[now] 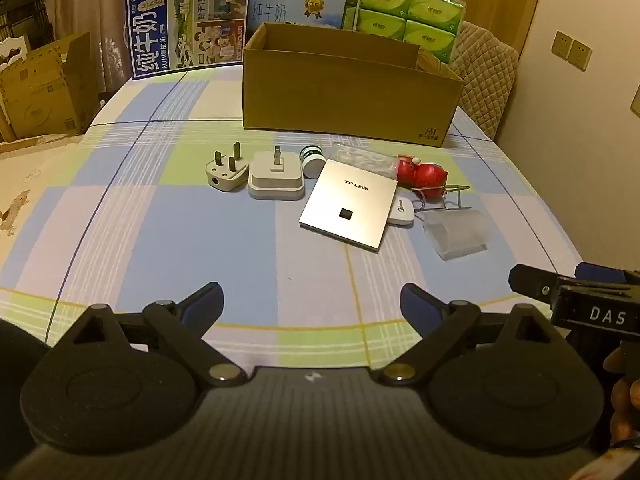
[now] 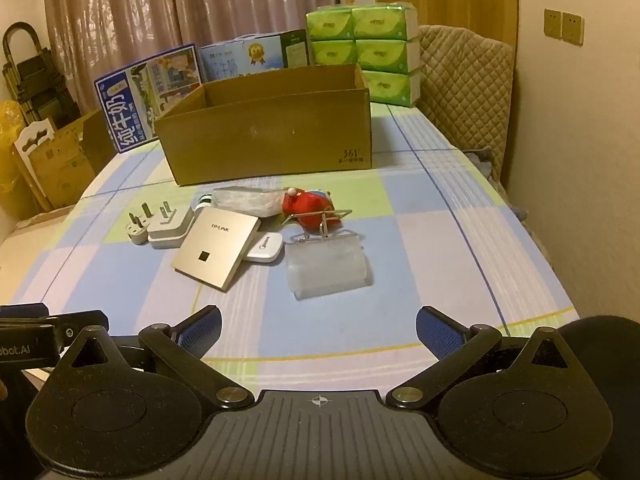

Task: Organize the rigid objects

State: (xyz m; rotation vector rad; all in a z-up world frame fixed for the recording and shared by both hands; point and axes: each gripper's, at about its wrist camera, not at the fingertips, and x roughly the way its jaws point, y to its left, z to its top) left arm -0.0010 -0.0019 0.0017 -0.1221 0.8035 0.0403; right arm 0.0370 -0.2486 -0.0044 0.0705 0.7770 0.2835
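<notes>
Warm dim light falls on pinkish curtains (image 2: 120,32), a cream wall (image 2: 580,128) with switch plates (image 2: 563,26) and a quilted chair (image 2: 466,80)

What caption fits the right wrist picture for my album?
Open right gripper faces plugs, a TP-LINK panel and a red toy before a cardboard box.

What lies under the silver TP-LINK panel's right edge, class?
A small white device pokes out from beneath the TP-LINK panel, its near end visible. How far it extends underneath is covered.
</notes>
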